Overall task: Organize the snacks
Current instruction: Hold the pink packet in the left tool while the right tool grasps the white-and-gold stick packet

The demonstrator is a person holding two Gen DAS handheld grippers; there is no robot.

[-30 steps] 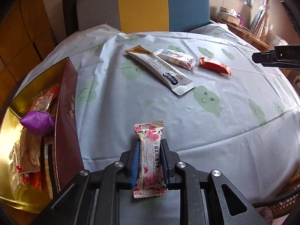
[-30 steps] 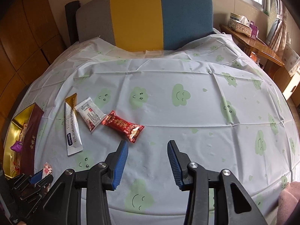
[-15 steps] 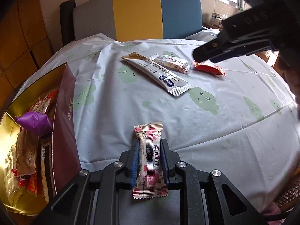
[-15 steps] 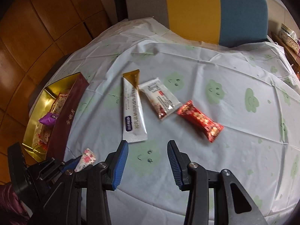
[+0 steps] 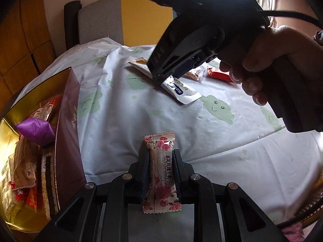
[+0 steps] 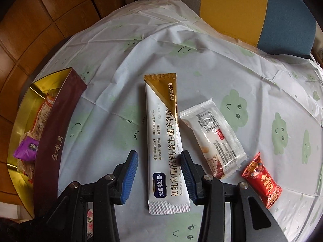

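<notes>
My left gripper (image 5: 160, 159) is shut on a rose-patterned candy wrapper (image 5: 161, 173), held above the table near the gold box (image 5: 66, 121). My right gripper (image 6: 158, 161) is open, its blue-padded jaws on either side of a long white and gold sachet (image 6: 164, 141) lying on the tablecloth. In the left wrist view the right gripper (image 5: 161, 80) hangs over that sachet (image 5: 181, 90). A clear-and-white snack bar (image 6: 214, 137) and a red candy (image 6: 260, 183) lie to the sachet's right.
The gold box with a maroon wall (image 6: 54, 133) sits at the table's left edge and holds several snacks, among them a purple packet (image 5: 34, 130). A grey, yellow and blue chair (image 6: 242, 10) stands behind the round table with a cloud-print cloth (image 6: 232, 70).
My right gripper has swung left and dropped down over the long sachet, now straddling it with its jaws open. My left gripper still holds the rose candy in about the same place.
</notes>
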